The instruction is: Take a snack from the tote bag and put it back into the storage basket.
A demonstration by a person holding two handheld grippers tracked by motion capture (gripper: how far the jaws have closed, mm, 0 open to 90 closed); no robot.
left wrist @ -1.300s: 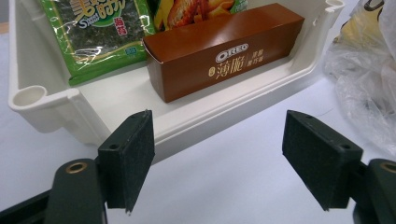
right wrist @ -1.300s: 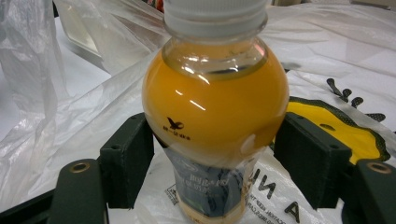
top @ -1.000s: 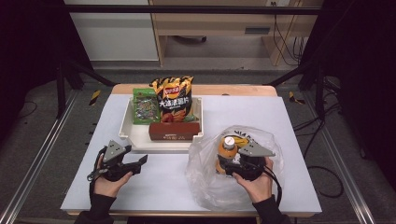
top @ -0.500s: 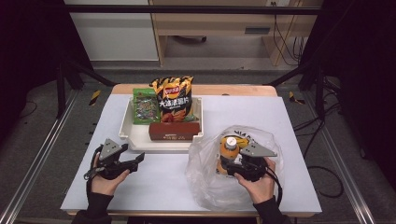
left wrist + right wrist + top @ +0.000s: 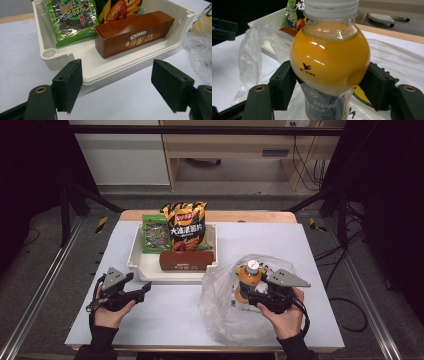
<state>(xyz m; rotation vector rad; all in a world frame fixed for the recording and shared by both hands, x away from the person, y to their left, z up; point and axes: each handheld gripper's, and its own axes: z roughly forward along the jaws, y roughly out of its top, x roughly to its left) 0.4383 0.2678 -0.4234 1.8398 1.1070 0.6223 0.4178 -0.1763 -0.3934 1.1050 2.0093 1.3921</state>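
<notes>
Two black pads of the right gripper (image 5: pixel 329 86) are clamped on the round orange juice bottle (image 5: pixel 329 60) for bagging into the clear plastic bag (image 5: pixel 225 317), while the left gripper (image 5: pixel 122 86) is held spread, empty, before the white plastic tray (image 5: pixel 120 68).

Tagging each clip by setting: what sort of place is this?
Probably a lab recording station: a white table framed by metal rails, loose cables on the floor behind, and staged snacks in a tray.

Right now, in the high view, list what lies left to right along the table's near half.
Left gripper → clear plastic bag → orange juice bottle → right gripper, shut on the bottle.
</notes>
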